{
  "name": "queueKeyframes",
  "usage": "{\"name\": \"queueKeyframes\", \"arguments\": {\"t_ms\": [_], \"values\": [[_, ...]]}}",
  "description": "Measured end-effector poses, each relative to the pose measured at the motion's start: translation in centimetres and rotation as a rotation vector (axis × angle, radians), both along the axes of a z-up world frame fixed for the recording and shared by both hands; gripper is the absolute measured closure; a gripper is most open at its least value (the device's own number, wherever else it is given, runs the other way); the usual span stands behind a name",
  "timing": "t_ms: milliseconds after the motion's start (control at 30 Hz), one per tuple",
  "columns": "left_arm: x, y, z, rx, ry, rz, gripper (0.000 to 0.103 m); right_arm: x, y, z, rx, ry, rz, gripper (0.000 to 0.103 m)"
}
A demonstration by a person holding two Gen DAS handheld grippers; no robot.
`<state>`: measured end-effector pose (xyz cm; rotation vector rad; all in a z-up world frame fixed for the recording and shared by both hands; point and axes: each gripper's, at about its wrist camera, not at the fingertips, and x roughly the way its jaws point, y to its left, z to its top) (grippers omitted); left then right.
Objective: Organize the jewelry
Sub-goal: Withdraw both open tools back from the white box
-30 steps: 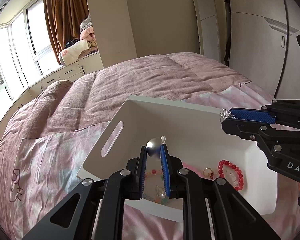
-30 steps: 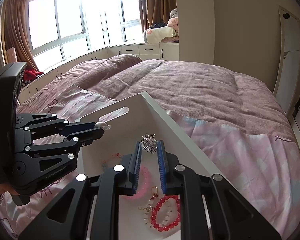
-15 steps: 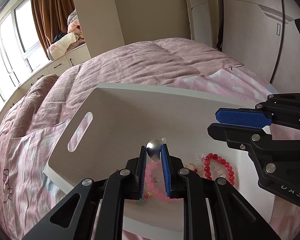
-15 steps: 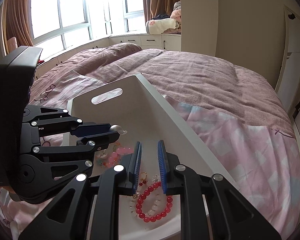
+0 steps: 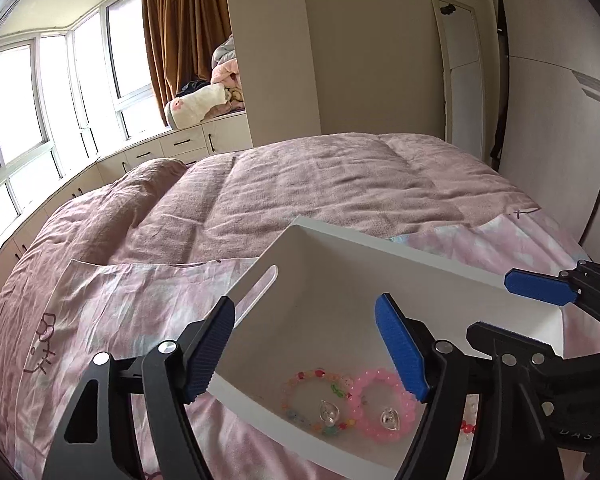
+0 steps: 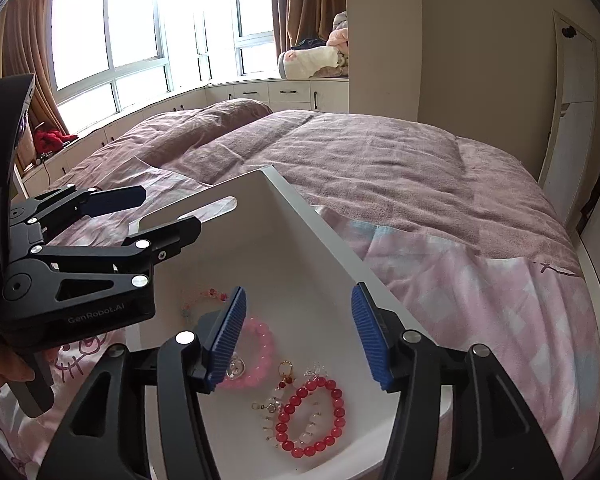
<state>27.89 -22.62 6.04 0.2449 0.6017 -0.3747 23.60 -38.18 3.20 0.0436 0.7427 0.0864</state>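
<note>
With both wrist cameras tipped down over the tray (image 5: 340,240), I see my left gripper (image 5: 306,356) spread wide, its blue pads far apart and nothing between them. Its near finger (image 5: 208,348) hangs just outside the tray's wall at 8 o'clock in that view, the other finger (image 5: 400,356) over the tray floor. My right gripper (image 6: 300,334) is spread about as wide, also holding nothing, both fingers above the tray's near end.

From the right wrist view the left gripper (image 6: 140,216) enters at 9 o'clock, angled across toward the tray's slotted end wall, and the hand (image 6: 4,364) carrying it shows at 8 o'clock. From the left wrist view the right gripper (image 5: 540,312) comes in at 3 o'clock, level with the tray's rim.

The jewelry lies on the tray floor. A multicoloured bracelet (image 5: 300,396) and a pink bracelet (image 5: 384,404) sit side by side at 6 o'clock in the left view, each with a clear heart charm (image 5: 329,413) inside its ring. In the right view a red bracelet (image 6: 312,416) lies at 6 o'clock, a small gold charm (image 6: 286,372) just beside it, the pink bracelet (image 6: 260,352) near my left pad.

The tray rests on the pink bed (image 6: 480,300).
</note>
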Motion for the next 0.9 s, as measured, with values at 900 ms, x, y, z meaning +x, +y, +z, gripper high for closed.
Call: {"name": "queueKeyframes", "arguments": {"t_ms": [900], "values": [[-5.4,7.4,4.3,-0.119,-0.095,0.238,0.004,-5.7,0.8,8.8,-0.143,-0.203,0.005,0.005]]}}
